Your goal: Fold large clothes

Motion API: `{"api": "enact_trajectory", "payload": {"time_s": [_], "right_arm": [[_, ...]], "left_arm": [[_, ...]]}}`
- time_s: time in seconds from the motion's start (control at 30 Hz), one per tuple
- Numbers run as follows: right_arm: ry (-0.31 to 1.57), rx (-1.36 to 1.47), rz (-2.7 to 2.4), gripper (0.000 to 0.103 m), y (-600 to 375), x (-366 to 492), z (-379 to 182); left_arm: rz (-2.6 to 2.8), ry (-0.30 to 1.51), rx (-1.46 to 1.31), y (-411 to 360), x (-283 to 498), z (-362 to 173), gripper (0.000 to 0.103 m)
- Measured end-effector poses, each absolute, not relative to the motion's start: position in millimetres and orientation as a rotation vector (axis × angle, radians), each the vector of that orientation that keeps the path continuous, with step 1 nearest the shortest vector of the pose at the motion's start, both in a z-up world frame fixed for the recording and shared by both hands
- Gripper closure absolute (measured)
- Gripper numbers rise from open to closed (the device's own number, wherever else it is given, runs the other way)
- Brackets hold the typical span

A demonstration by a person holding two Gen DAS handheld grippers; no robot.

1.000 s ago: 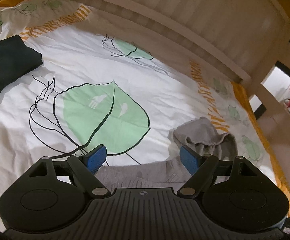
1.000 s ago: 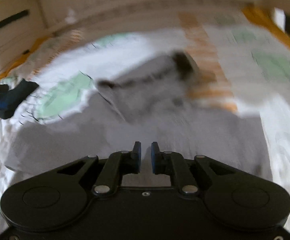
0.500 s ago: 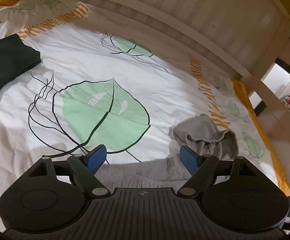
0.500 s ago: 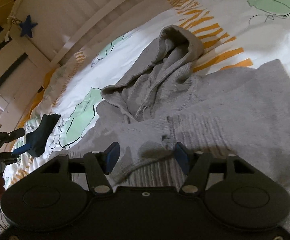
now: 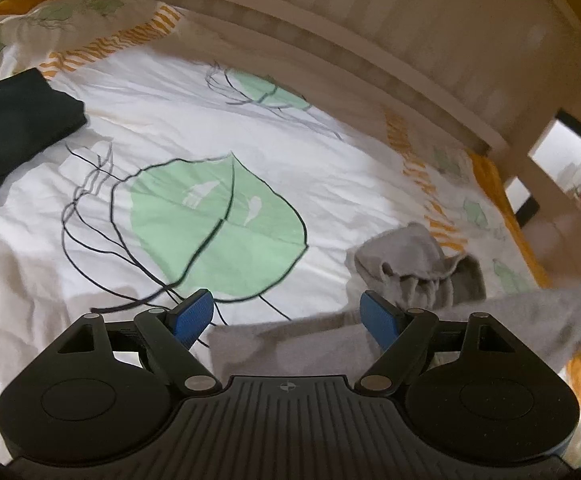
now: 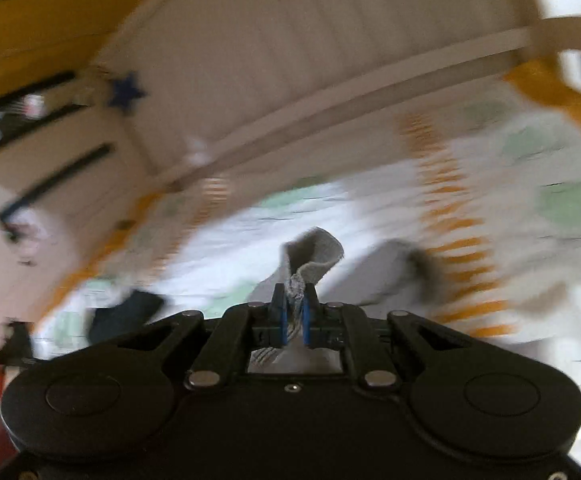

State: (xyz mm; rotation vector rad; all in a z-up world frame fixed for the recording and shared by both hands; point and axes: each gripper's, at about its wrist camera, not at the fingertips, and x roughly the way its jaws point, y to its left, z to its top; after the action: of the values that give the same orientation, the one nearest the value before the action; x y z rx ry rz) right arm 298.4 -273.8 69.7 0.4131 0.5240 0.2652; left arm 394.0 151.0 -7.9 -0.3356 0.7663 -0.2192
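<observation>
A grey hoodie (image 5: 410, 264) lies on the bed's white duvet, hood bunched at the right of the left wrist view. My left gripper (image 5: 286, 312) stands open just above the hoodie's near edge, nothing between its blue pads. The cloth's right side (image 5: 550, 312) is pulled up off the bed. In the blurred right wrist view my right gripper (image 6: 294, 304) is closing its jaws, pads pressed on a fold of the hoodie (image 6: 314, 252) that sticks up past the fingertips. The rest of the garment hangs below, mostly hidden.
A dark folded garment (image 5: 10, 128) lies at the far left of the duvet (image 5: 218, 220) with its green leaf print. A white slatted bed rail (image 5: 330, 52) runs along the far side. The mattress edge with an orange sheet (image 5: 490, 176) is at the right.
My right gripper opened over the hoodie, then closed on a fold of it and rose, lifting that side off the bed. The left gripper stayed put and open.
</observation>
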Motion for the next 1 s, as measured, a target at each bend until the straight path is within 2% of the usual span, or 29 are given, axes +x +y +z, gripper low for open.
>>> {"api": "enact_trajectory", "payload": {"time_s": [0.2,0.33,0.57,0.83,1.0], "right_arm": [[0.753,0.368,0.117,0.088,-309,313,-9],[0.797,0.365,0.098,0.088,-309,309,-37],[0.754,0.311,0.127,0.088,-320,298,-25],[0.804,0.342,0.089,0.088,-327,303,-41],[0.609,0.380,0.177,0.089,-326,286,-2]], "left_arm": [[-0.271,0.848,-0.172,112,395,-27,0.023],[-0.284,0.879,-0.064,93,393,-41,0.023],[-0.319,0.952,-0.073,84,392,-65,0.023],[-0.280,0.950,-0.038,95,381,-68,0.023],[-0.232,0.862,-0.102,108,384,-50,0.023]]}}
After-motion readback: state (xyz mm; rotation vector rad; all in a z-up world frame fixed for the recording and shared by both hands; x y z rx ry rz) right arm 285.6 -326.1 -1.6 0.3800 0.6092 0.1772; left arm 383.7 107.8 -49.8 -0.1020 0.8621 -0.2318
